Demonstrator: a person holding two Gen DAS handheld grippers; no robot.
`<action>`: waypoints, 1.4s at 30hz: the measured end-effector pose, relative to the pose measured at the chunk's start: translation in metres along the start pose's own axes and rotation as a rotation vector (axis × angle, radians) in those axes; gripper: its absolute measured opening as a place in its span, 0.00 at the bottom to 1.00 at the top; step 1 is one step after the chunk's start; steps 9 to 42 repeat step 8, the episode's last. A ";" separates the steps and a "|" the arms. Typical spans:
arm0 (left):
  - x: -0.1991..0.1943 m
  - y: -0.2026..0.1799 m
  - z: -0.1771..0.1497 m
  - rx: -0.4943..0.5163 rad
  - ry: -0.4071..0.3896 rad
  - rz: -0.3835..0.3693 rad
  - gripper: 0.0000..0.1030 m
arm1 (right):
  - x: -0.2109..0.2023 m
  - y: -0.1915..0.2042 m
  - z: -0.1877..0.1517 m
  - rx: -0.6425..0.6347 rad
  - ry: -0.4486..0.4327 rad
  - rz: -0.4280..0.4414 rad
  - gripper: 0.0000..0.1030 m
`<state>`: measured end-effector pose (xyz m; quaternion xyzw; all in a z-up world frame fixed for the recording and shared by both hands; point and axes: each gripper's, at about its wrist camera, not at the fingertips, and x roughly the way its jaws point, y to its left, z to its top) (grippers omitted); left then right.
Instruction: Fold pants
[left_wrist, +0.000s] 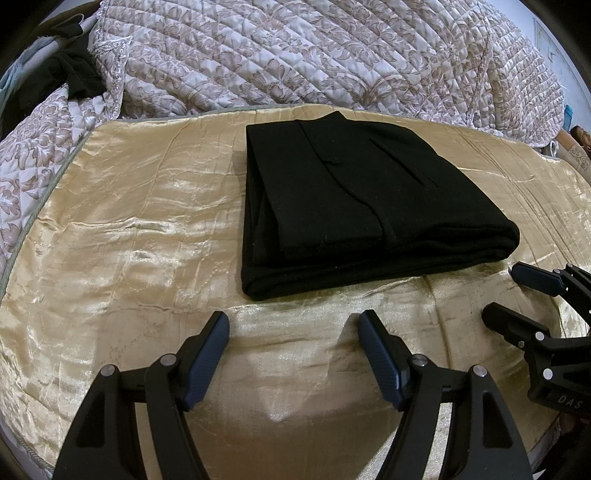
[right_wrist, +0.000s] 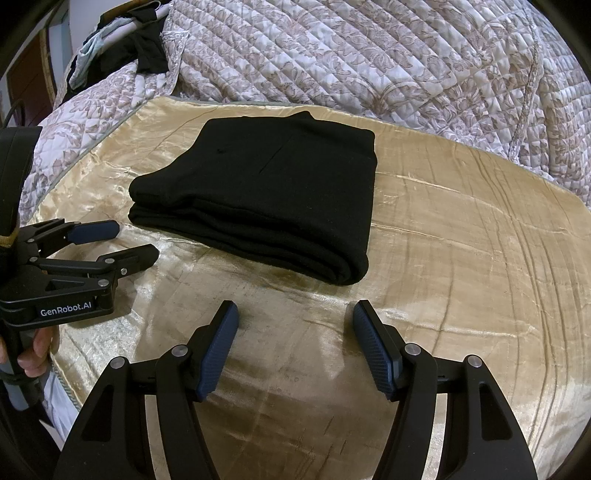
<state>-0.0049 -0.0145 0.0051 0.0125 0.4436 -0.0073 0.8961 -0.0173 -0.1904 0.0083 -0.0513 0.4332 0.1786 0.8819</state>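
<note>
Black pants (left_wrist: 354, 206) lie folded into a compact stacked rectangle on a golden satin cloth (left_wrist: 129, 240); they also show in the right wrist view (right_wrist: 266, 192). My left gripper (left_wrist: 291, 321) is open and empty, just in front of the pants' near edge, not touching. My right gripper (right_wrist: 293, 310) is open and empty, also just short of the pants. The right gripper shows at the right of the left wrist view (left_wrist: 502, 291), and the left gripper at the left of the right wrist view (right_wrist: 136, 240), both open.
A quilted floral bedspread (left_wrist: 314, 55) is bunched behind the golden cloth (right_wrist: 461, 240). Dark and pale clothes (right_wrist: 122, 40) lie at the far left corner. The bed edge (right_wrist: 62, 391) runs along the left, by my hand.
</note>
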 end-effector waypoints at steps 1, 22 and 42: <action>0.000 0.000 0.000 -0.001 0.000 -0.001 0.73 | 0.000 0.000 0.000 0.000 0.000 0.000 0.63; 0.000 0.002 -0.002 -0.005 0.001 -0.004 0.73 | 0.000 0.001 0.000 0.000 0.000 -0.001 0.63; 0.000 0.002 -0.002 -0.005 0.001 -0.004 0.73 | 0.000 0.001 0.000 0.000 0.000 -0.001 0.63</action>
